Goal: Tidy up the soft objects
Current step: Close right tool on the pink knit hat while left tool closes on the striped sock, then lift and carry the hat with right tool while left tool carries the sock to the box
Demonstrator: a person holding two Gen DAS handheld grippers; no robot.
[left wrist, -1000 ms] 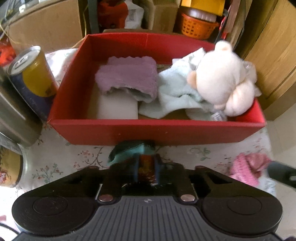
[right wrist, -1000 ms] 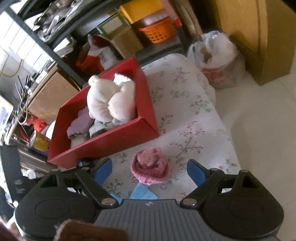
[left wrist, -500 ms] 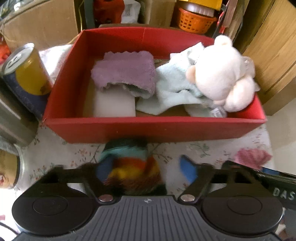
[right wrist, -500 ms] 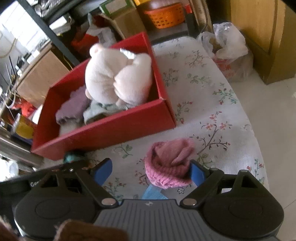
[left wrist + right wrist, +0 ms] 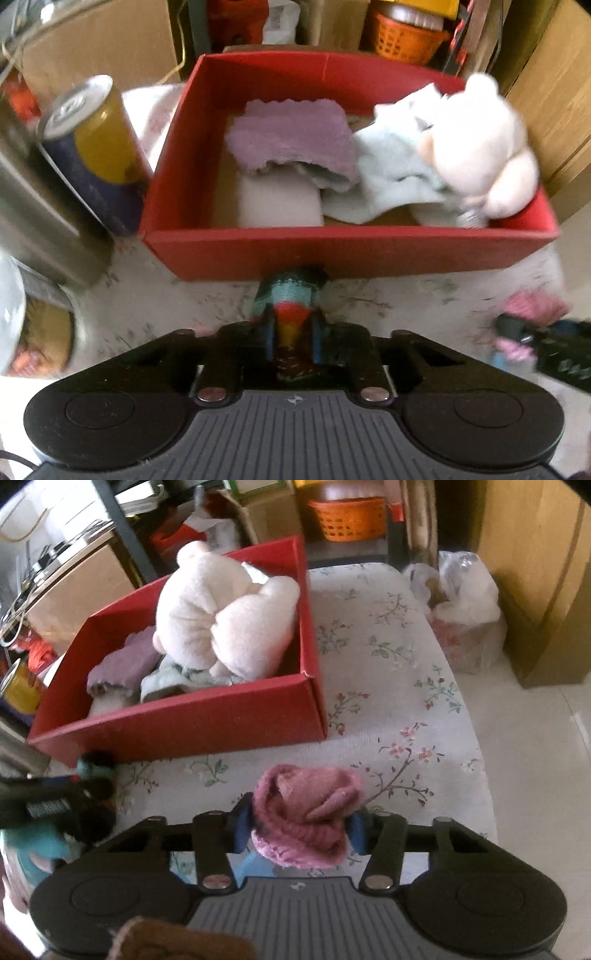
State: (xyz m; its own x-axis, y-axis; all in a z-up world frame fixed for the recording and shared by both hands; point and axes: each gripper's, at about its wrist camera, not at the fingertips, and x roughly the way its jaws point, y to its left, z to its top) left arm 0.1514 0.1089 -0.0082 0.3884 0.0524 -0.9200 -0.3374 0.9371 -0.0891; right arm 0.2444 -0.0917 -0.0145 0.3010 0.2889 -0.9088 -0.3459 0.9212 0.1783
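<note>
With each claw just closed on a bundle lying on the desk before the red box (image 5: 343, 254), the left claw (image 5: 291, 338) pinching the striped rolled sock (image 5: 290, 295) and the right claw (image 5: 300, 829) the pink knitted bundle (image 5: 306, 816), either soft roll could slip or unravel when lifted.

Floral-clothed table (image 5: 391, 686); on it a red box (image 5: 207, 720); beside that, a yellow can (image 5: 99, 147)

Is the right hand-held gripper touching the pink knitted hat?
Touching. The right wrist view shows the right hand-held gripper with both blue pads pressed into the pink knitted hat.
</note>
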